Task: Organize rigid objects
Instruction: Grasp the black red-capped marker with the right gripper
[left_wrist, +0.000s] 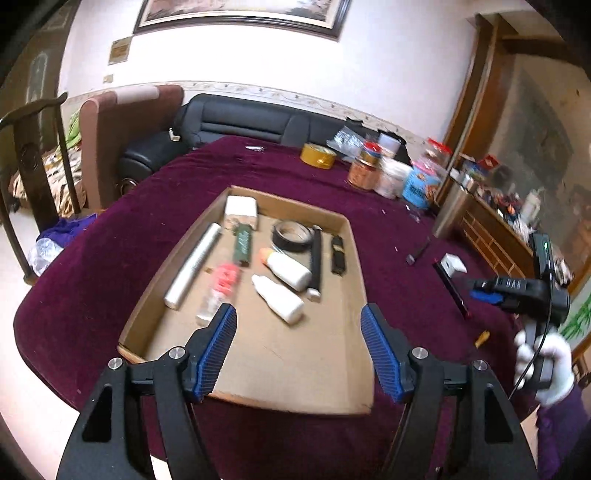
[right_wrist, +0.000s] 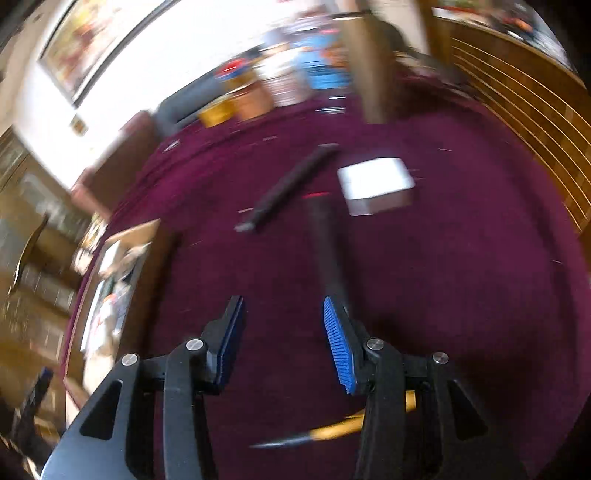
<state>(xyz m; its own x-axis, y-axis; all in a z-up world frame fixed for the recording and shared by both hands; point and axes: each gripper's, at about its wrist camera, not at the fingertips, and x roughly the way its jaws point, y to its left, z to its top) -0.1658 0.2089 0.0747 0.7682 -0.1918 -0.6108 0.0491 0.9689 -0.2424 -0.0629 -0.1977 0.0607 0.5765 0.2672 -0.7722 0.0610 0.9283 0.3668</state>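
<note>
Left gripper (left_wrist: 298, 317) jaws apart, empty, above the near end of the cardboard tray (left_wrist: 356, 258). Tray holds two white bottles (left_wrist: 279, 297), foil roll (left_wrist: 194, 266), black tape roll (left_wrist: 293, 236). Right gripper (right_wrist: 282, 310) jaws apart, empty, over the maroon surface (right_wrist: 461, 277). Beyond: long black stick (right_wrist: 325, 236), black bar (right_wrist: 288, 188), white box (right_wrist: 376, 181); view blurred.
</note>
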